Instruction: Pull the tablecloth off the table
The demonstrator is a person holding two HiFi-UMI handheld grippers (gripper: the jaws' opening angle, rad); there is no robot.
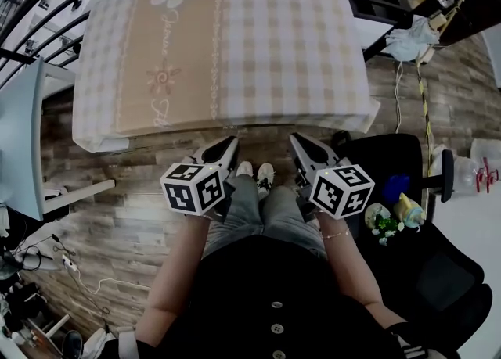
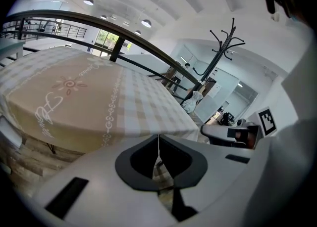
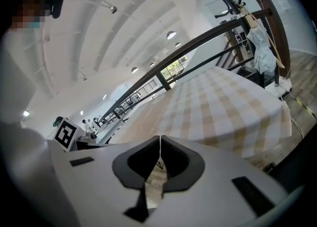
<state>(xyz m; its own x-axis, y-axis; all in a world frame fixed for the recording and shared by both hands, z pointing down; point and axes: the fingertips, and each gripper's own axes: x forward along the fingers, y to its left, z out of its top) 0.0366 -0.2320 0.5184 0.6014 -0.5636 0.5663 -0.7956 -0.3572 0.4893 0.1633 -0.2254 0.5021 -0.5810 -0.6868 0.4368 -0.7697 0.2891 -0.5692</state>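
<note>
A beige and white checked tablecloth with flower prints covers the whole table ahead of me, its hem hanging over the near edge. My left gripper hovers just short of that near hem, jaws shut with nothing between them. My right gripper hangs beside it at the same distance, also shut and empty. The left gripper view looks across the tablecloth from its near side, past the closed left gripper. In the right gripper view the tablecloth spreads beyond the closed right gripper.
A black office chair stands at my right, next to a white desk with small items. A pale panel stands at the left. A black railing runs behind the table. Cables lie on the wooden floor.
</note>
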